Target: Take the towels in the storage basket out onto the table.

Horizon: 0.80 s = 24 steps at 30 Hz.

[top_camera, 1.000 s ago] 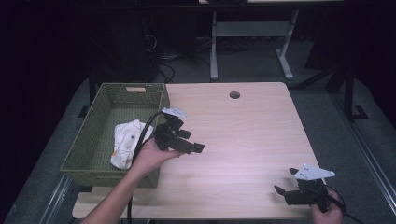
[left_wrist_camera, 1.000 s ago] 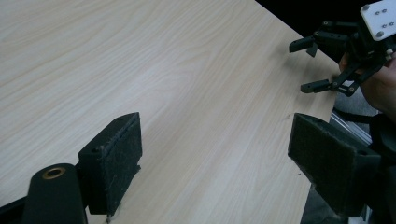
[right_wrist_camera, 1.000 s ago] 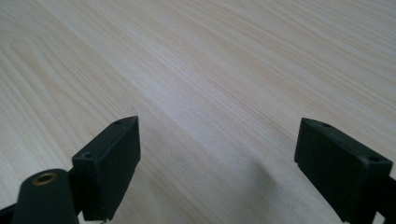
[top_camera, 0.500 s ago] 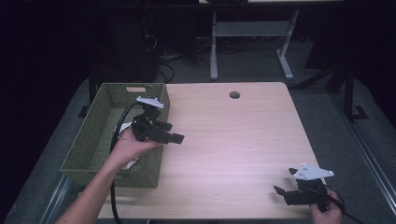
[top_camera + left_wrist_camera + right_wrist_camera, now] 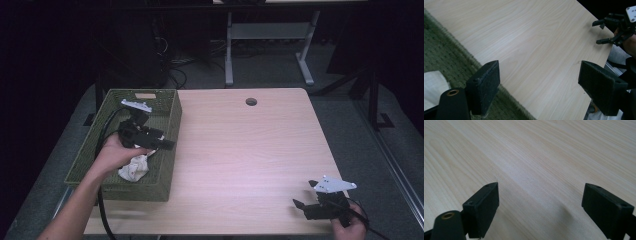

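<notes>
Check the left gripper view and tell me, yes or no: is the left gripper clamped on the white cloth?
No. The left gripper stands wide open with only the wooden table between its pads.

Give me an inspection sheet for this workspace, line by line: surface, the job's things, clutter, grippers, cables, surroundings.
Surface: light wood table, a round hole near its far edge.
Job's things: green basket at the table's left edge; white cloth lying inside it.
Clutter: nothing seen.
Grippers: left gripper open, above the basket's right wall, over the cloth; right gripper open, low over the near right corner of the table, holding nothing.
Cables: black cable runs from the left gripper down past the forearm; another trails from the right gripper by the hand.
Surroundings: dark room, grey floor, a white table frame and loose wires beyond the table.
</notes>
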Each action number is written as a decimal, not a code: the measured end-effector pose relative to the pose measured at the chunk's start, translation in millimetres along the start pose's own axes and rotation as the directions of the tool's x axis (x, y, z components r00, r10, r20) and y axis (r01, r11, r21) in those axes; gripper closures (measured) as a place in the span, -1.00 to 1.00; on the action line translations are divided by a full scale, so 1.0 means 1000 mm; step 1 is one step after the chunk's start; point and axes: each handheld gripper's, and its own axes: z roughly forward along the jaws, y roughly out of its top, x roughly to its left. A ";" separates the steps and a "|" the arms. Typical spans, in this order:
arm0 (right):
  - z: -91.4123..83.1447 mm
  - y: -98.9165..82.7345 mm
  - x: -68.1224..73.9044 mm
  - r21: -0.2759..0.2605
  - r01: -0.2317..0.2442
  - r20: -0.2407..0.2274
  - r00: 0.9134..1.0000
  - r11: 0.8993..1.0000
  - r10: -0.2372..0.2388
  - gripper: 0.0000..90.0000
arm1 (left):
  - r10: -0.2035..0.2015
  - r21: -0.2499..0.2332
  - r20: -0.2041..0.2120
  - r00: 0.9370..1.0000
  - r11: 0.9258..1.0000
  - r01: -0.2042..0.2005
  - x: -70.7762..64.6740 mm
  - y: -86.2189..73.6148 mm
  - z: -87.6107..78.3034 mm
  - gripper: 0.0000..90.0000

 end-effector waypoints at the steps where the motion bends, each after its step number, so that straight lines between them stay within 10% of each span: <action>1: 0.000 0.000 0.000 0.000 0.000 0.000 1.000 1.000 0.000 -0.69 | -0.004 0.000 -0.003 1.000 1.000 0.004 0.002 -0.001 -0.002 -0.62; 12: 0.000 0.000 0.000 0.002 -0.001 -0.001 1.000 1.000 0.001 -0.69 | -0.092 -0.010 -0.057 0.994 0.996 0.091 0.040 -0.021 -0.018 -0.61; 24: 0.000 0.000 0.001 0.002 -0.004 -0.003 1.000 1.000 0.004 -0.69 | -0.213 0.040 -0.221 0.952 0.973 0.227 0.078 -0.049 -0.018 -0.55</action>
